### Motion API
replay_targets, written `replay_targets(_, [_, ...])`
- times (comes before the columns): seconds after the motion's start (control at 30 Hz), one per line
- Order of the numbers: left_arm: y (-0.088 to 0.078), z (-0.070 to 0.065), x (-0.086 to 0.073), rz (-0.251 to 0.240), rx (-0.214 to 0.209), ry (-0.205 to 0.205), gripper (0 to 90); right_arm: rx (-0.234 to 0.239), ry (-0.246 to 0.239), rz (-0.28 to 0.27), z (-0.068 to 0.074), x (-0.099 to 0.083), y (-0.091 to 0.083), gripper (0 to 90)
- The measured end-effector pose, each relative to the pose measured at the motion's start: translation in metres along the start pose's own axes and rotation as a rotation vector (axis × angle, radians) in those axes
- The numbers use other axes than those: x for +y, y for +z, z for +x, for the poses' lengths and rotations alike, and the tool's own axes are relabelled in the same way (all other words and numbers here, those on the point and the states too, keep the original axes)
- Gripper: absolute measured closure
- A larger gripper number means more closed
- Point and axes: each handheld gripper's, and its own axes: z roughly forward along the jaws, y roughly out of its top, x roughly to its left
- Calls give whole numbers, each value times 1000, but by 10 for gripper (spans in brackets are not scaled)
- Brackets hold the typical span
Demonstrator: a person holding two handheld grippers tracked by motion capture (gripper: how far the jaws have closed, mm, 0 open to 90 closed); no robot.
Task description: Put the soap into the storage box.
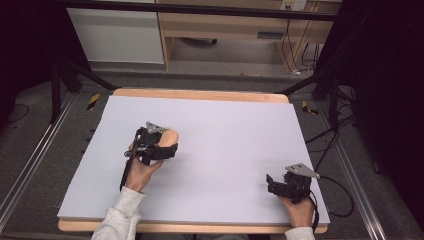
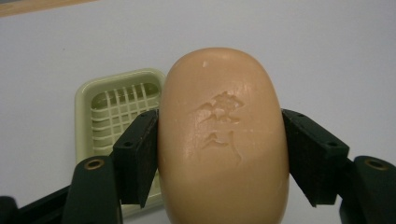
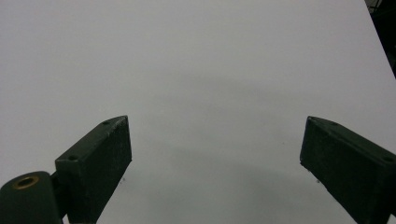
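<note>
We saw the desk (image 1: 225,130), a wooden top covered almost wholly by a pale grey sheet, its far wooden edge left bare; dark frame legs stood at both far corners, and light wooden furniture stood on the floor beyond it. The person's two forearms came in from the near edge, both in pale sleeves; the left hand (image 1: 140,170) reached left of the desk's middle, while the right hand (image 1: 299,207) rested near the right near corner, well apart from the other. The left gripper (image 1: 167,145) had its jaws pinching a bar of soap (image 2: 222,135), one black pad pressed against each long side; the right gripper (image 3: 215,158) had its jaws spread wide over bare grey sheet, with nothing between them. The soap was peach-coloured, oval and smooth, with characters stamped into its upper face; in the left gripper view it stood out forward between the pads, and in the high view it showed as a pale lump just past the gripper's grey plate. Behind and to the left of the soap in that gripper view lay a pale green soap dish (image 2: 88,93) with a slatted grid inside, resting on the sheet; we could not tell whether the soap touched it.
</note>
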Motion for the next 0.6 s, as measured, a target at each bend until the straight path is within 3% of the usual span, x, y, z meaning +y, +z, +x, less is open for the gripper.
replay_targets(0.33, [5, 15, 2, 11, 27, -19, 314, 1, -2, -2, 0, 0, 0, 92])
replay_targets(0.6, [10, 19, 3, 9, 51, -26, 314, 2, 2, -2, 0, 0, 0, 92])
